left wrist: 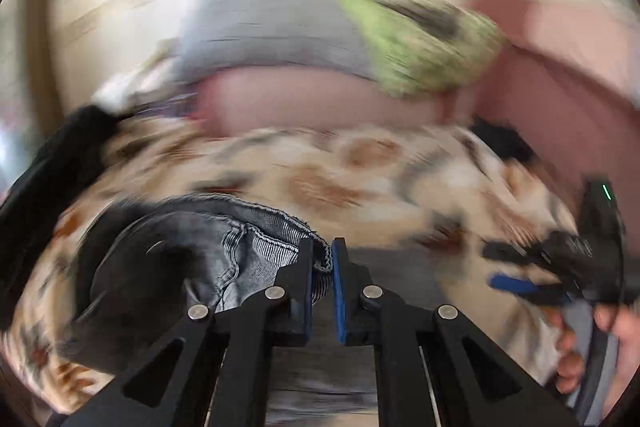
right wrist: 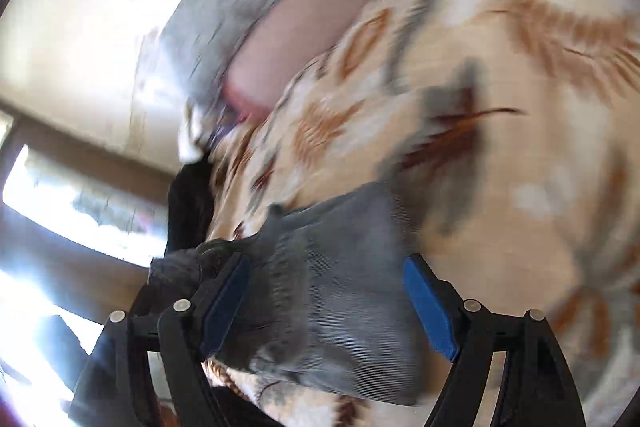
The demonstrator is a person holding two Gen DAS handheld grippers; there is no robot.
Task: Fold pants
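Note:
The pants (left wrist: 240, 251) are grey corduroy and lie on a patterned bedspread (left wrist: 320, 171). My left gripper (left wrist: 322, 263) is shut on a hem edge of the pants and holds the cloth bunched to its left. In the right wrist view the pants (right wrist: 340, 291) lie between the blue pads of my right gripper (right wrist: 326, 295), whose jaws stand wide apart over the cloth. The right gripper also shows in the left wrist view (left wrist: 560, 267), at the far right, held by a hand. Both views are blurred by motion.
A grey pillow (left wrist: 272, 27), a green patterned cloth (left wrist: 416, 43) and a pink pillow (left wrist: 320, 99) lie at the head of the bed. A dark garment (left wrist: 52, 167) hangs at the bed's left edge. A bright window (right wrist: 80, 207) is at the left.

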